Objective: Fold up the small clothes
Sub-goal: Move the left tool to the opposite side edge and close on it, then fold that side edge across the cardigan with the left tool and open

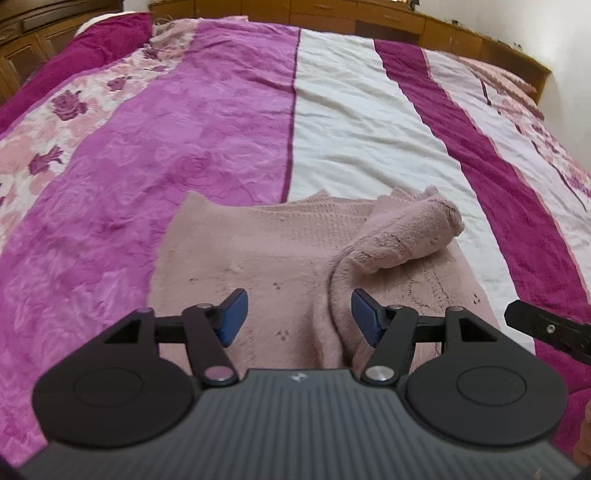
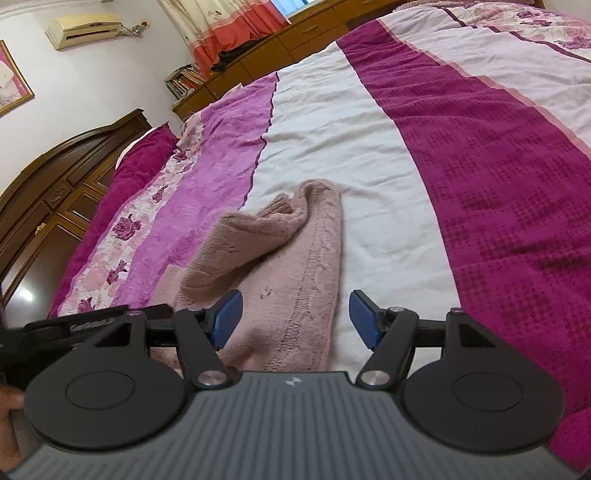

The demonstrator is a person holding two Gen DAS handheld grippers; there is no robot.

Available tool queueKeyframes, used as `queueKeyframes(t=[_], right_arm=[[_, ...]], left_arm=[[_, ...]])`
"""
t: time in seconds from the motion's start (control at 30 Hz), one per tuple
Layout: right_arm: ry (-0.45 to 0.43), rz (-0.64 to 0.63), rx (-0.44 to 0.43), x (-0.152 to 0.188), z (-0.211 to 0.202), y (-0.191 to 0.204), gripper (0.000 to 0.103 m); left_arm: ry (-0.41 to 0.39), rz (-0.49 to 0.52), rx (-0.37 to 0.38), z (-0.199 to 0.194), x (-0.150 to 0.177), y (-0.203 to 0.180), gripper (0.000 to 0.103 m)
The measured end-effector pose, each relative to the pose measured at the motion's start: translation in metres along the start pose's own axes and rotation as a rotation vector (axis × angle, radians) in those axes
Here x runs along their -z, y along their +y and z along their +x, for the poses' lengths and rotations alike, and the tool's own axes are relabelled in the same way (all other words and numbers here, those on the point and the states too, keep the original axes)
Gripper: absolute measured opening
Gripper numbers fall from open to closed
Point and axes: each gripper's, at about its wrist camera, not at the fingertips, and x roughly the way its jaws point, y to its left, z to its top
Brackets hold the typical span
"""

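Observation:
A small dusty-pink fuzzy garment lies on the bed, mostly flat, with one sleeve folded over its top toward the right. My left gripper is open and empty, hovering just above the garment's near part. In the right wrist view the same garment lies ahead, its sleeve bunched on the left. My right gripper is open and empty over the garment's near right edge. The right gripper's tip shows in the left wrist view.
The bed cover has bands of pink, white and magenta. A magenta pillow and dark wooden headboard lie to the left. Wooden cabinets run along the far side.

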Motion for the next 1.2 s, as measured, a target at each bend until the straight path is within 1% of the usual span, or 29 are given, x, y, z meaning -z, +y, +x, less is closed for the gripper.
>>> queueKeyframes(t=[0.13, 0.3, 0.47, 0.53, 0.63, 0.67, 0.7, 0.73, 0.8, 0.9, 1.03, 1.2], right_arm=[[0.004, 0.015, 0.003, 0.0, 0.004, -0.007, 0.071], [0.016, 0.033, 0.007, 0.002, 0.011, -0.016, 0.071], [0.022, 0.035, 0.007, 0.005, 0.017, -0.02, 0.072], [0.019, 0.038, 0.003, 0.006, 0.018, -0.021, 0.072], [0.015, 0.041, 0.001, 0.006, 0.018, -0.022, 0.073], [0.013, 0.042, 0.001, 0.006, 0.018, -0.023, 0.073], [0.012, 0.042, 0.001, 0.006, 0.018, -0.023, 0.073], [0.01, 0.043, 0.0, 0.007, 0.017, -0.023, 0.073], [0.009, 0.045, -0.001, 0.007, 0.017, -0.023, 0.073], [0.004, 0.043, -0.008, 0.007, 0.016, -0.021, 0.073], [0.002, 0.017, -0.03, 0.009, 0.015, -0.014, 0.073], [0.004, -0.026, -0.092, 0.009, 0.016, 0.004, 0.073]], left_arm=[[0.027, -0.001, 0.019, 0.021, -0.002, -0.005, 0.064], [0.039, -0.048, 0.069, 0.035, -0.003, -0.004, 0.064], [0.028, -0.057, 0.121, 0.045, -0.004, -0.013, 0.064], [0.02, -0.041, 0.142, 0.049, -0.004, -0.019, 0.063], [-0.02, -0.008, 0.143, 0.051, -0.001, -0.029, 0.061], [-0.034, 0.001, 0.142, 0.051, 0.0, -0.032, 0.057], [-0.046, 0.007, 0.142, 0.051, 0.001, -0.033, 0.046], [-0.059, 0.014, 0.135, 0.051, 0.001, -0.034, 0.034], [-0.075, 0.012, 0.147, 0.049, 0.002, -0.034, 0.022], [-0.106, 0.003, 0.157, 0.04, 0.002, -0.033, 0.019], [-0.141, -0.036, 0.175, 0.023, -0.002, -0.027, 0.019], [-0.181, -0.067, 0.2, -0.001, -0.01, -0.018, 0.018]])
